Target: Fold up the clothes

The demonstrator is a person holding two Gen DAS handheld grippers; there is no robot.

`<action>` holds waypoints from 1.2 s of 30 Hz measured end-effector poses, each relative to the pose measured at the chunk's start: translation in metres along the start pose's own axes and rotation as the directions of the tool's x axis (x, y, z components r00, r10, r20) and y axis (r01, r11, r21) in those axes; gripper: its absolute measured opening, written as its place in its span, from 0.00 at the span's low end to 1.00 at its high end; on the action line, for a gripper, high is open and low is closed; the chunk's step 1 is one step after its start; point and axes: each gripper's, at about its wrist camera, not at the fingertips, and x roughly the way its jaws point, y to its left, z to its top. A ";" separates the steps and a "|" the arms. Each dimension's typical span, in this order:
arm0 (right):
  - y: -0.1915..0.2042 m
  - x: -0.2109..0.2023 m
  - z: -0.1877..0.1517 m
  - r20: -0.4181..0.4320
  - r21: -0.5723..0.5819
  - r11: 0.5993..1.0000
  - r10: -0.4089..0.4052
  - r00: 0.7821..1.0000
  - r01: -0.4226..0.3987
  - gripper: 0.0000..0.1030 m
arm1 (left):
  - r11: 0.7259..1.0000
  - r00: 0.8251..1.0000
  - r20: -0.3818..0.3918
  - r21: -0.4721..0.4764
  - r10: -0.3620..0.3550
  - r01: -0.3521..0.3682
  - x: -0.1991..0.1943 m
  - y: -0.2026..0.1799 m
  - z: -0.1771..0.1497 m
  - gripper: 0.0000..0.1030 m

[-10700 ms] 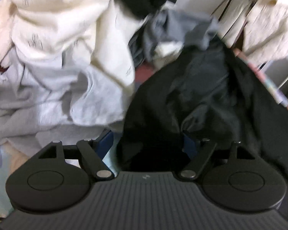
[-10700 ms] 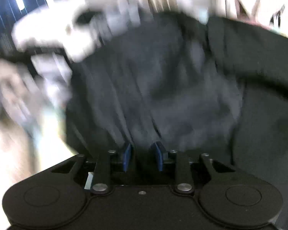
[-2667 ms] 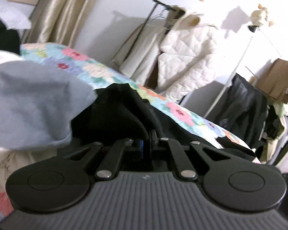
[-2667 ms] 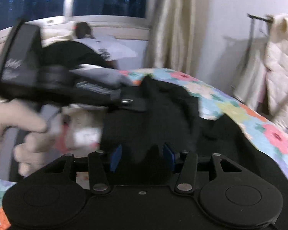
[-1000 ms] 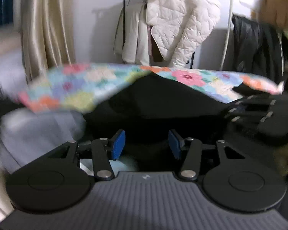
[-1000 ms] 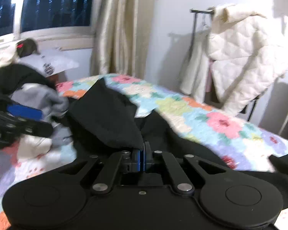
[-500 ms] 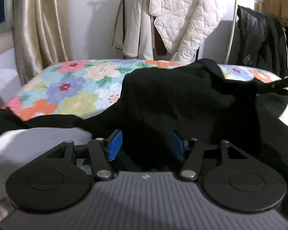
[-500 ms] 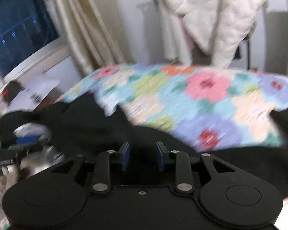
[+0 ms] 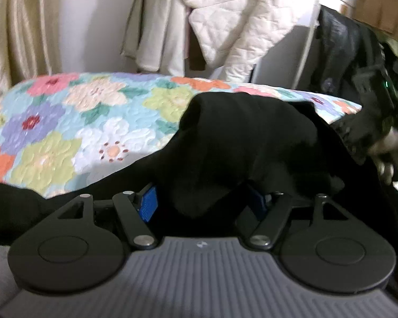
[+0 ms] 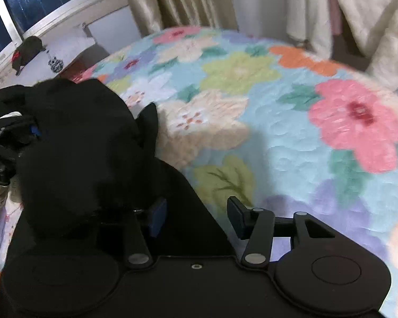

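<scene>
Close in, the left gripper [image 9: 203, 202] has its jaws spread wide, a bunched fold of the black garment [image 9: 246, 143] sagging into the gap without either blue pad [image 9: 148, 202] pinching it. The right gripper [image 10: 196, 218] is also wide open and holds nothing; the garment [image 10: 77, 153] lies heaped against its left finger, with bare quilt [image 10: 291, 137] showing between the pads. The garment lies rumpled on the floral quilt [image 9: 66, 122] that covers the bed, humped up in the middle so it blocks much of the view past it. At the right of the left wrist view, the other gripper and a hand [image 9: 384, 156] are blurred beside the cloth. Beyond the bed, a white quilted jacket [image 9: 238, 18] hangs on a rack, a dark coat [image 9: 342, 53] beside it, and beige curtains [image 9: 16, 26] drape at the left. From the right wrist, a window [image 10: 26, 2] shows dark, with a dark cap [image 10: 26, 50] on the ledge below. No writing is legible anywhere.
</scene>
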 end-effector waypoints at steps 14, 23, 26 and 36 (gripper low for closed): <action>-0.008 -0.163 -0.016 0.401 0.164 0.941 -0.337 0.852 0.295 0.04 | 0.969 0.973 -0.006 0.085 0.232 -0.230 -0.039 -0.026 0.030 0.02; -0.081 -0.153 -0.059 0.172 0.407 0.755 -0.617 0.768 0.515 0.13 | 0.974 0.965 -0.134 0.003 0.224 -0.225 0.040 0.001 0.030 0.39; -0.037 -0.175 -0.071 0.250 0.442 0.779 -0.582 0.774 0.444 0.36 | 0.967 0.959 -0.123 0.004 0.254 -0.256 0.040 -0.008 0.032 0.46; 0.099 -0.114 -0.116 0.242 0.389 0.921 -0.088 0.966 -0.013 0.53 | 0.994 0.991 -0.078 -0.017 0.109 -0.111 0.001 -0.062 0.060 0.57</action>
